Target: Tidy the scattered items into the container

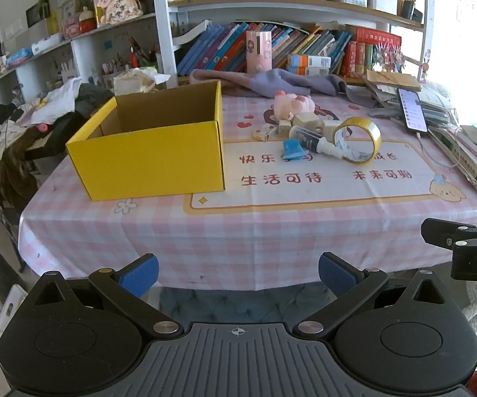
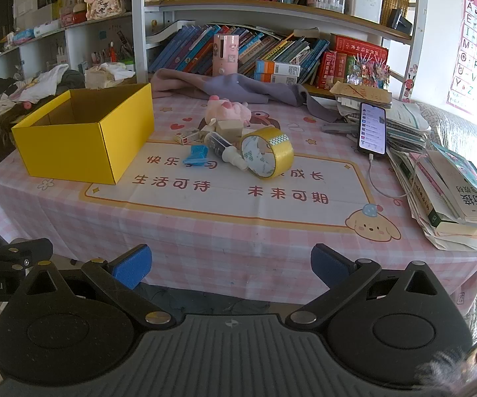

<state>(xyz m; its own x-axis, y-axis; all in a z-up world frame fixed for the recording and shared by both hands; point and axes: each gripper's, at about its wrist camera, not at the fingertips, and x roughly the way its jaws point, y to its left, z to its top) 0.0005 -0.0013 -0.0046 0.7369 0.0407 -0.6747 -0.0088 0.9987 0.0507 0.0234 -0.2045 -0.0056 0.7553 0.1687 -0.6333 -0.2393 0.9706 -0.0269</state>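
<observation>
Both grippers parked at the near edge, nothing picked up

So the left gripper (image 1: 238, 276) and the right gripper (image 2: 231, 268) both hover just off the near edge of the worktop (image 2: 205, 231), jaws spread wide with nothing between the blue pads. You can see a bit of the right one poking in at the right side of the left wrist view too.

The yellow box (image 1: 152, 158) sits open-topped toward the left side of the worktop, near the left edge, and from what shows of the inside it looks empty.

The scattered stuff is bunched together around the middle, a bit toward the far edge, just to the right of the box: a roll of yellow tape (image 2: 268, 157) standing on its edge, a small spray bottle (image 2: 225, 150) lying on its side right against the tape, a blue clip (image 2: 196, 156) just in front of the bottle, a few small blocks (image 2: 228, 128), a little carton (image 2: 187, 136), and a pink plush toy (image 2: 227, 109) behind them all.

Over by the right edge a phone (image 2: 373, 129) leans against a stack of books (image 2: 443, 198), screen lit, cable plugged in
</observation>
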